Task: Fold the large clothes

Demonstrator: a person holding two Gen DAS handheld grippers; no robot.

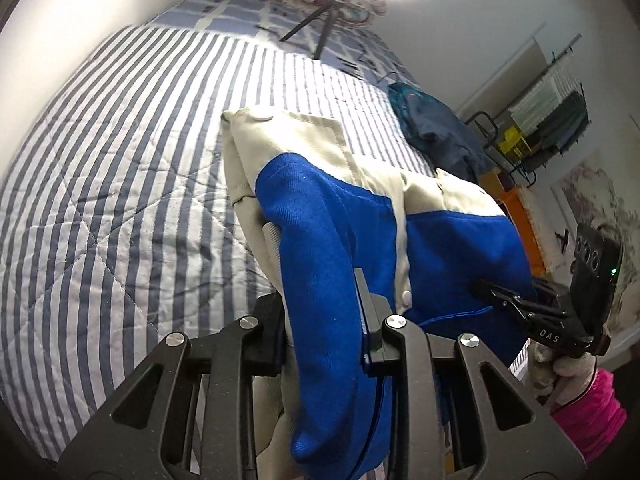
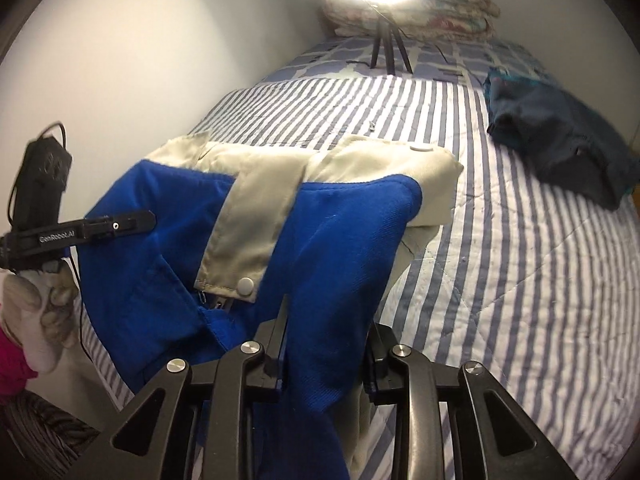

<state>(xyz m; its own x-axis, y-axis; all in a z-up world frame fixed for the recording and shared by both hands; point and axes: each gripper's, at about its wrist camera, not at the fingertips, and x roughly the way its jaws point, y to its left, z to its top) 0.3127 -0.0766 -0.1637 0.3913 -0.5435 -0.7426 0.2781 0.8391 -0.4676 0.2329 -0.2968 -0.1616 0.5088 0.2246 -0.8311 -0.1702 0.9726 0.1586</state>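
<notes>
Item: one large jacket (image 1: pixel 328 216), royal blue with cream panels, white snap buttons and a zip, bunched and lifted above a bed (image 1: pixel 120 160) covered by a blue-and-white striped quilt. The left hand-held gripper (image 1: pixel 324 320) is clenched on a blue fold of it; the right hand-held gripper (image 2: pixel 326 344) likewise grasps blue cloth, both sets of jaws pressed against fabric. A dark teal garment (image 2: pixel 560 136) lies apart on the quilt. Folded bedding (image 2: pixel 440 12) and a ring light on a tripod (image 2: pixel 384 44) occupy the bed's far end. No containers hold contents here.
</notes>
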